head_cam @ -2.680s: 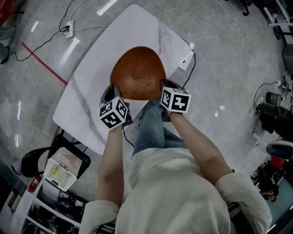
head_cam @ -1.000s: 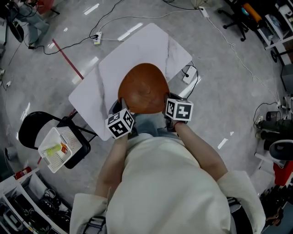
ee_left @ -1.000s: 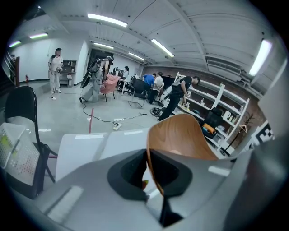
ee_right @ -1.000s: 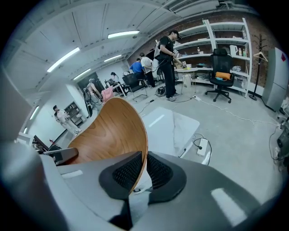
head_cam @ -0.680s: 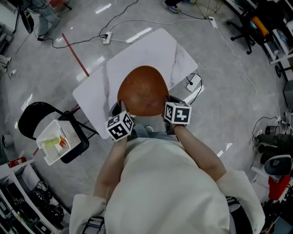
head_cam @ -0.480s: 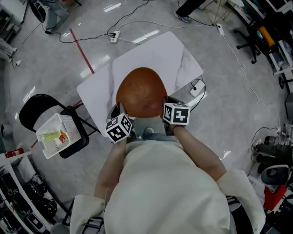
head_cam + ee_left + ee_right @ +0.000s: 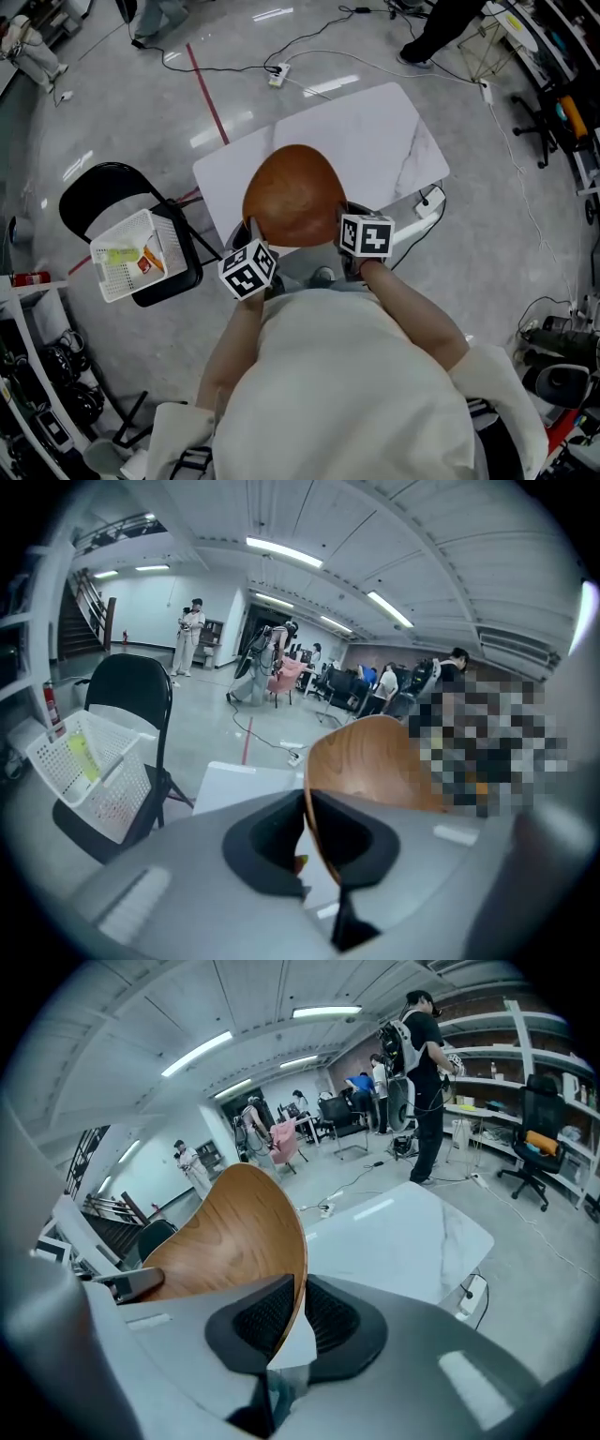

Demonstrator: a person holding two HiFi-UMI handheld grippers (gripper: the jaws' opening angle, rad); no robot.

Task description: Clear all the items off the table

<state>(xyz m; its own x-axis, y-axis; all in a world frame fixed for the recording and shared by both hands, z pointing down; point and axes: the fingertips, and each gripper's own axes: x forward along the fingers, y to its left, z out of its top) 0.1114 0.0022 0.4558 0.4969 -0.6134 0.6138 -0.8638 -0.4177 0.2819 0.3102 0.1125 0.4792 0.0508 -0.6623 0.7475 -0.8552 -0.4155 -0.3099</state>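
A brown oval wooden tray (image 7: 295, 206) hangs in the air over the near corner of the white marble table (image 7: 375, 141). My left gripper (image 7: 251, 232) is shut on the tray's near left rim, and my right gripper (image 7: 339, 222) is shut on its near right rim. The left gripper view has the thin wooden edge (image 7: 375, 761) pinched between the left gripper's (image 7: 307, 832) dark pads. In the right gripper view the tray (image 7: 230, 1232) curves up from the right gripper (image 7: 300, 1321), with the table (image 7: 394, 1237) beyond it.
A black folding chair (image 7: 103, 192) stands left of the table and carries a white mesh basket (image 7: 141, 255) with a few small items. Cables and a power strip (image 7: 275, 73) lie on the floor. People stand far off in the room.
Both grippers have carried the tray back and to the left relative to the table, so it now overhangs the table's near corner. The chair with the basket has come closer.
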